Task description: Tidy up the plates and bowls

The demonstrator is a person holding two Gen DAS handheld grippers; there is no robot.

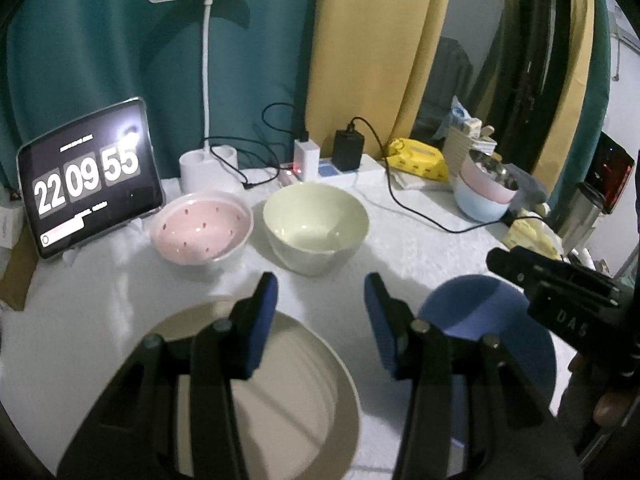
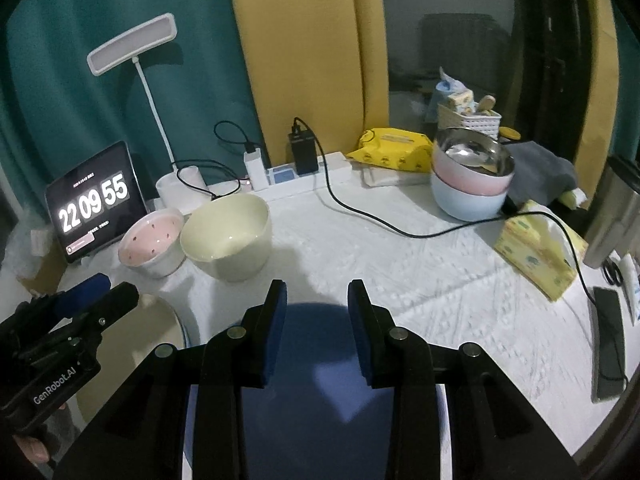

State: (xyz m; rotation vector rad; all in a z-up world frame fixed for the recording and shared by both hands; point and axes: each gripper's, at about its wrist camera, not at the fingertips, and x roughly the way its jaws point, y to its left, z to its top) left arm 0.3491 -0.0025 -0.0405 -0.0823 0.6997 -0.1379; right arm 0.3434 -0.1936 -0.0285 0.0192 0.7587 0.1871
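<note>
Nearest, the left gripper (image 1: 320,312) hangs over the beige plate (image 1: 280,392), its blue pads spread apart with nothing between them and touching nothing. Beside it the right gripper (image 2: 316,320) hovers above the blue bowl (image 2: 316,384), jaws also parted and empty. Plate and blue bowl sit side by side on the white tablecloth (image 2: 420,280). Further back stand the cream bowl (image 1: 315,227) and, just left of it, the pink bowl (image 1: 202,228). Behind those are a tablet (image 1: 90,178) showing a clock and a white desk lamp (image 1: 208,40). Far right, pink and pale-blue bowls (image 2: 472,188) are stacked.
</note>
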